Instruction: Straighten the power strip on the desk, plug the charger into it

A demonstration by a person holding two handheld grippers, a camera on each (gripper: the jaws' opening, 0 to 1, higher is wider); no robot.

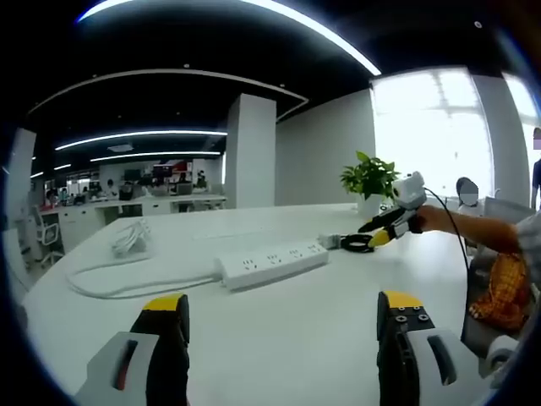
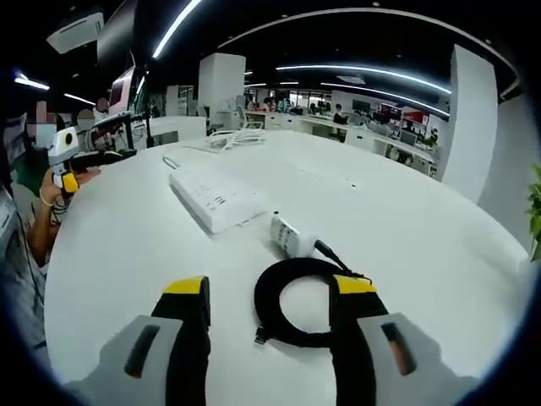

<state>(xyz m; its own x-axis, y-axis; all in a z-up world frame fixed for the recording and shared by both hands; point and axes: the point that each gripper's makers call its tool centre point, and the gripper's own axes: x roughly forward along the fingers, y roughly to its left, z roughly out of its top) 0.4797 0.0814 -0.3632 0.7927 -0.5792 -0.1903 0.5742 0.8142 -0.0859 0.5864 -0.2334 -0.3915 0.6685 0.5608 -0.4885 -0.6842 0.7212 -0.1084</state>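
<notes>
Power strip (image 1: 272,264): white, lying flat on the white table (image 1: 279,347) — in the left gripper view it sits near the table's middle, slanted to the table's edge, socket face up; its white cord (image 1: 127,286) loops off its end to a loose bundle farther back.
Charger (image 2: 290,234): white block lying on the table just beside one end of the power strip (image 2: 215,200), apart from it, unplugged.
Charger cable (image 2: 297,302): black, coiled in a ring on the table, running from the charger to lie between the right gripper's fingers.
Right gripper (image 2: 269,298): fingers spread wide, yellow-tipped, one each side of the coil — gripping nothing; in the left gripper view it (image 1: 376,233) hovers low over the coil, held by a hand.
Left gripper (image 1: 283,311): fingers wide apart, empty, above bare table on the near side of the power strip; in the right gripper view it (image 2: 66,181) sits at the table's far edge.
Potted plant (image 1: 370,181): green, standing on the table behind the right gripper.
Surroundings: open office with desks, a white pillar, strip lights.
</notes>
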